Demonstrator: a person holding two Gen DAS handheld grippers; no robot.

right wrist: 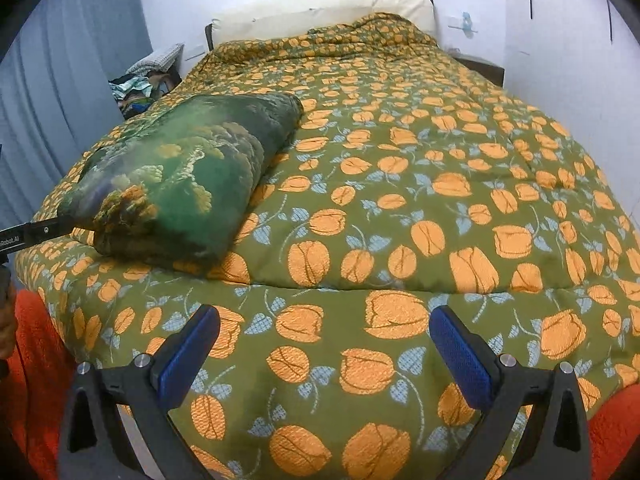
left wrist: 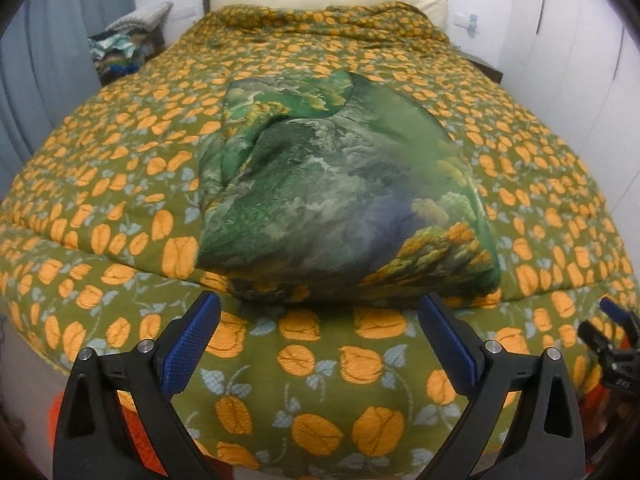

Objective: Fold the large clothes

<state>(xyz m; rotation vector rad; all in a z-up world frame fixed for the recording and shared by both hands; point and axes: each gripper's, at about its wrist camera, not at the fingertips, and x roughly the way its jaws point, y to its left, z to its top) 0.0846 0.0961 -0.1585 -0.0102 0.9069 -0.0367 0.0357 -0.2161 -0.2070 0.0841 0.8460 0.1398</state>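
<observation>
- The left claw (left wrist: pixel 320 340) is hanging wide apart and holding nothing, its two blue ribbed pads (left wrist: pixel 188 344) straddling bare quilt at the foot of the bed.
- The right claw (right wrist: pixel 324 352) is likewise gaping wide and empty, hovering over the green quilted bedspread with orange tulip print (right wrist: pixel 400 200).
- The green, cloud-and-tree printed fabric bundle (left wrist: pixel 332 184) is lying at twelve o'clock from the left claw, just beyond its tips; from the right claw it (right wrist: pixel 184 176) is sitting at ten o'clock, further off. The left claw looks nearer.
- In the right wrist view, its long axis is running from the near edge away toward the cream headboard cushion (right wrist: pixel 320 12), roughly one o'clock.
- The bundle is looking already folded: thick, layered, rounded edges, some creases on its far left side.
</observation>
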